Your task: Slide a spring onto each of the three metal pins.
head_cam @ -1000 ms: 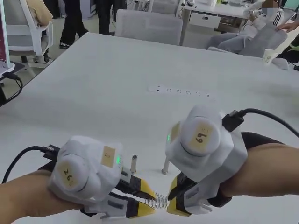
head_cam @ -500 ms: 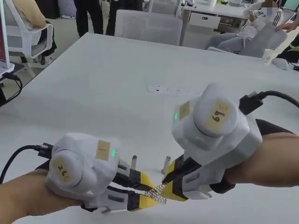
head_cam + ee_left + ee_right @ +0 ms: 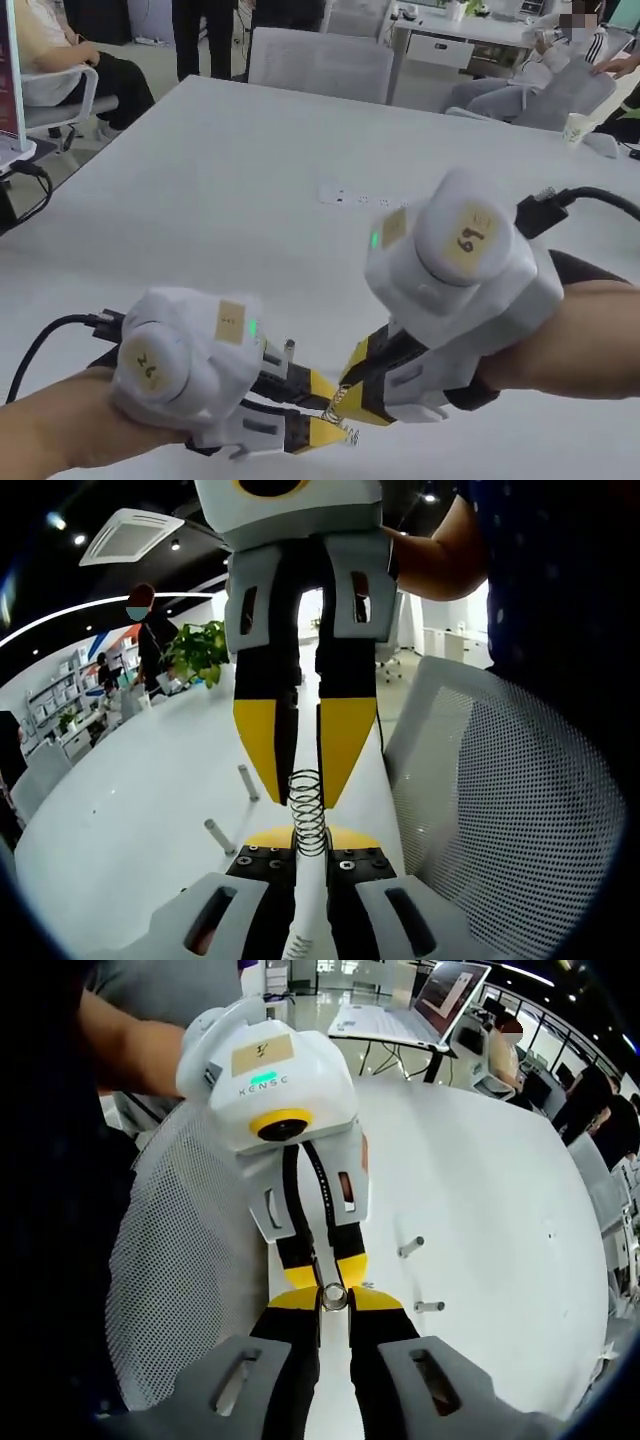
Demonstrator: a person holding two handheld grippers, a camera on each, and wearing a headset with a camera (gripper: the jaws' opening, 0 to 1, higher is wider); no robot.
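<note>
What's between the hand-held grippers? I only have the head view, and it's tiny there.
Observer: A spring, plain in the left gripper view. The left hand-held gripper and the right hand-held gripper each pinch one end.
Operator: I see one pin standing. Any more?
Observer: Yes, two stand bare in the left gripper view, a near pin and a far pin.

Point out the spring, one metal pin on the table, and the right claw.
spring (image 3: 307, 815), left gripper view, on its middle coils.
metal pin (image 3: 247, 782), left gripper view, on its shaft.
right claw (image 3: 305, 780), left gripper view, midway between its yellow fingertips.
</note>
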